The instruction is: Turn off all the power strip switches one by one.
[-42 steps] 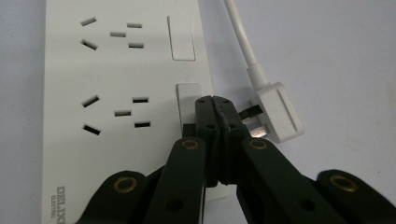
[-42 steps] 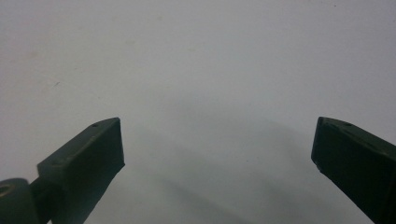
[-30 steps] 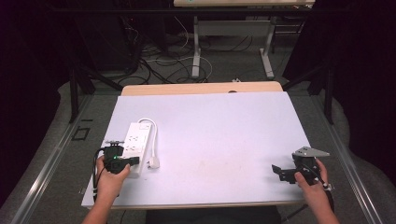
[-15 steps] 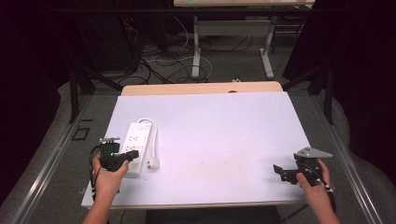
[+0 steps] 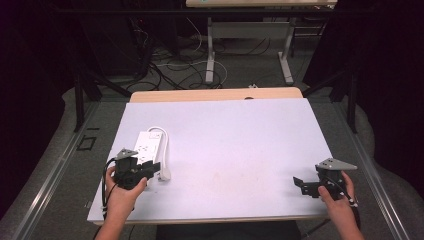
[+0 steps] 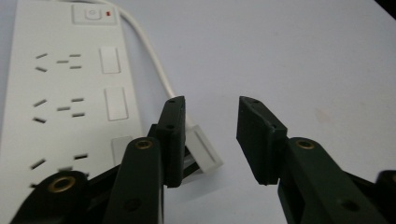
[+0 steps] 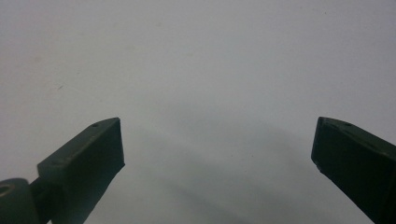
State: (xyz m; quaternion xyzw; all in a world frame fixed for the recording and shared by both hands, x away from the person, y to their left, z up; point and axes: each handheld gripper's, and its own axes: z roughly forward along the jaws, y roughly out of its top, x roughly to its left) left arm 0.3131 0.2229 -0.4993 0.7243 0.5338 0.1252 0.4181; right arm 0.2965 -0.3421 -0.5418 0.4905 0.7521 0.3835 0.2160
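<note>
From above, a white power strip (image 5: 146, 145) lies on the worktop (image 5: 240, 145) at left, the left claw (image 5: 152, 167) just beside its plug. The left gripper view shows that claw (image 6: 210, 135) parted beside the plug (image 6: 203, 151), likely lining up a grasp. The right gripper view has the right claw (image 7: 217, 149) wide open, idle

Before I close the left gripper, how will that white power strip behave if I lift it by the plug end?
The power strip looks rigid and flat, so it probably won't roll. Its white cord loops loosely and would likely flop. The plug looks smooth, so it may slip.
</note>
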